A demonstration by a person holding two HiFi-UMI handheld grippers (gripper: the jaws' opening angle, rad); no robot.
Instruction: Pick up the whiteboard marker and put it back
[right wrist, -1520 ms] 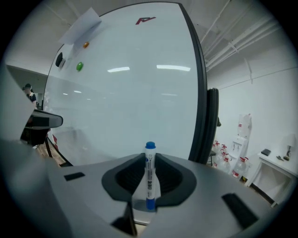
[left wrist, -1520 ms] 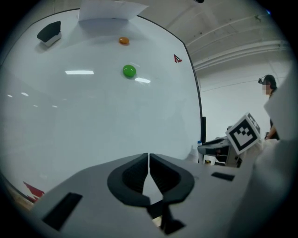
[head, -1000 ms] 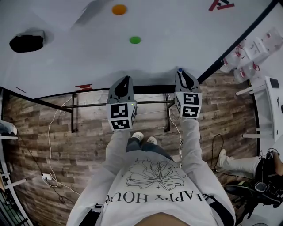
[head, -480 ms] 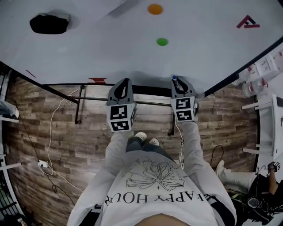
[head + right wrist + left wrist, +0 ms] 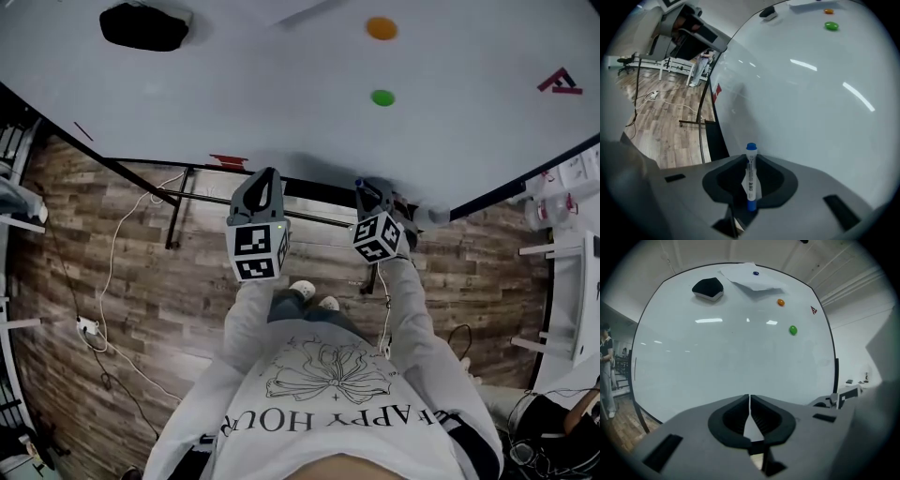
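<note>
The whiteboard marker [image 5: 750,177] is white with a blue cap and blue end. It stands lengthwise between the pads of my right gripper [image 5: 751,157], which is shut on it, cap pointing at the whiteboard [image 5: 811,93]. In the head view the right gripper [image 5: 368,199] is tilted and sits at the board's lower edge, the marker's blue cap [image 5: 359,185] just showing. My left gripper [image 5: 262,190] hangs beside it at the same edge. In the left gripper view its jaws [image 5: 749,401] meet with nothing between them, facing the whiteboard [image 5: 726,357].
On the board are a black eraser [image 5: 142,25], an orange magnet [image 5: 381,27], a green magnet [image 5: 382,97] and a paper sheet [image 5: 752,280]. The black stand frame [image 5: 178,197] and cables [image 5: 103,309] are on the wood floor below. A person [image 5: 605,362] stands far left.
My right gripper has rolled and dropped lower toward the board's bottom edge, still holding the marker. The board's marks have slid rightward in the head view; the left gripper holds its spot there.
</note>
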